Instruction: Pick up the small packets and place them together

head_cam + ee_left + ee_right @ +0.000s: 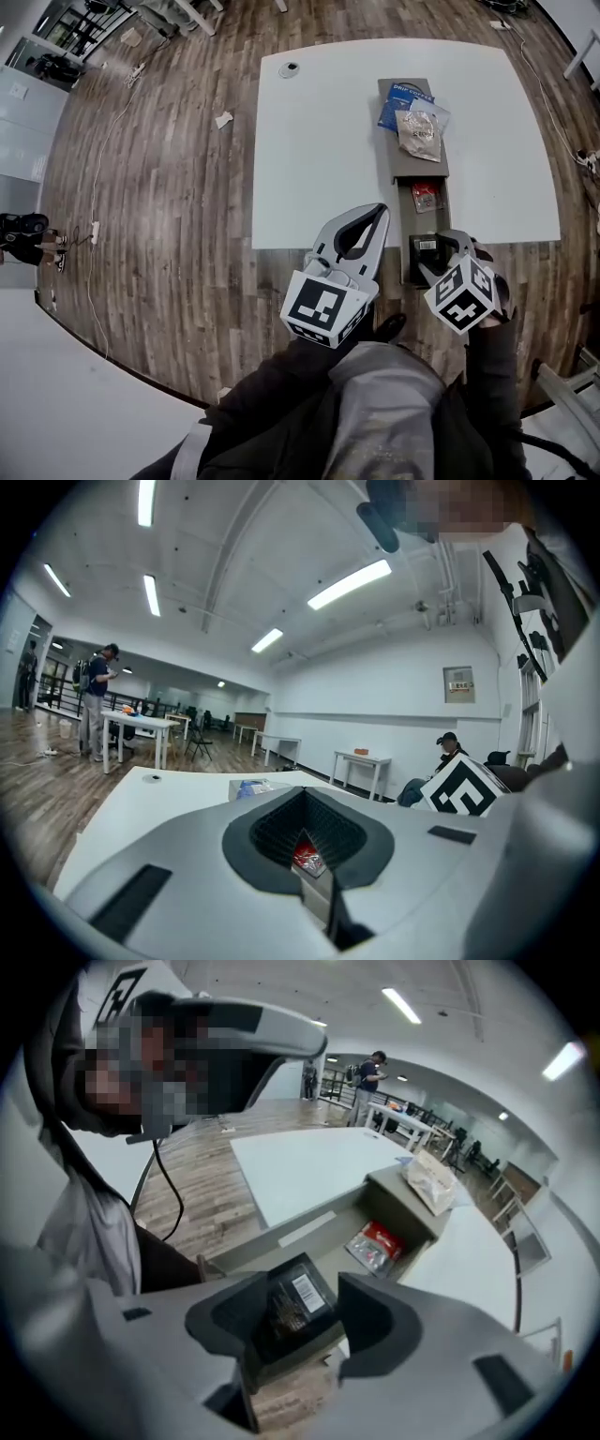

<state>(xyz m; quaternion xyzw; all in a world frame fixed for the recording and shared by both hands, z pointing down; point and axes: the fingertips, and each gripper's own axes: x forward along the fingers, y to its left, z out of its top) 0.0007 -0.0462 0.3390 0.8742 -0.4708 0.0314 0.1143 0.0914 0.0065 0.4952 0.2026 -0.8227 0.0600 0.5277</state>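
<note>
- Right hand-held gripper (305, 1321), jaws wide and empty, pointed down over black packet (292, 1299) in tray (309, 1227) past near edge of bench (319, 141).
- Left hand-held gripper (375, 217) stood closed, empty, farther off.

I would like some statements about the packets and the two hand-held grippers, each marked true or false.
1. The red packet lies in the open grey drawer. True.
2. The blue packet lies on the floor. False: it lies on the grey unit, with the clear packet.
3. The left hand-held gripper has its jaws wide apart. False: they are together.
4. The right hand-held gripper is open over the black packet. True.
</note>
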